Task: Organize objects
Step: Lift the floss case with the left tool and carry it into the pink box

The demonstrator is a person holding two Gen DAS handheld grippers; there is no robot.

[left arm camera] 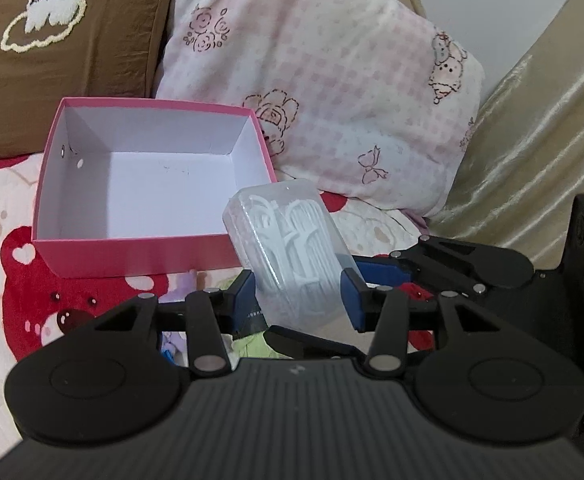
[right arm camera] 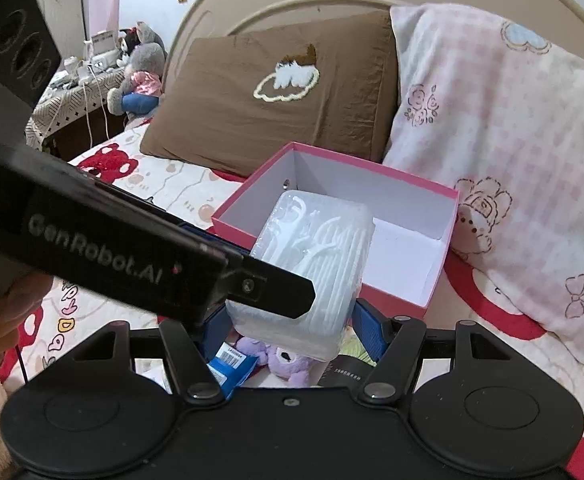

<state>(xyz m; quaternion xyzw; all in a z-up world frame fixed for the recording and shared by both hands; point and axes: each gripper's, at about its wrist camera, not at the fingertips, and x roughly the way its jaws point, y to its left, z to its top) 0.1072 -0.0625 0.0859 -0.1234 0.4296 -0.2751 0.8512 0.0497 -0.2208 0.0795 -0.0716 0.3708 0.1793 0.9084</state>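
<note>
A clear plastic case of white floss picks (left arm camera: pixel 288 248) is held above the bed, just right of an open pink box (left arm camera: pixel 148 240) with a white, empty inside. My left gripper (left arm camera: pixel 298 300) has its blue pads against both sides of the case. My right gripper (right arm camera: pixel 292 324) also has its blue pads on either side of the same case (right arm camera: pixel 312 256), in front of the pink box (right arm camera: pixel 392 296). The left gripper's black body crosses the right wrist view (right arm camera: pixel 132 252). The right gripper's fingers show in the left wrist view (left arm camera: pixel 452 264).
A brown pillow (right arm camera: pixel 276 92) and a pink checked pillow (right arm camera: pixel 504 128) lean on the headboard behind the box. Small items lie on the red bear bedsheet below the grippers: a purple plush toy (right arm camera: pixel 288 360), a blue packet (right arm camera: pixel 232 368) and a dark packet (right arm camera: pixel 344 376).
</note>
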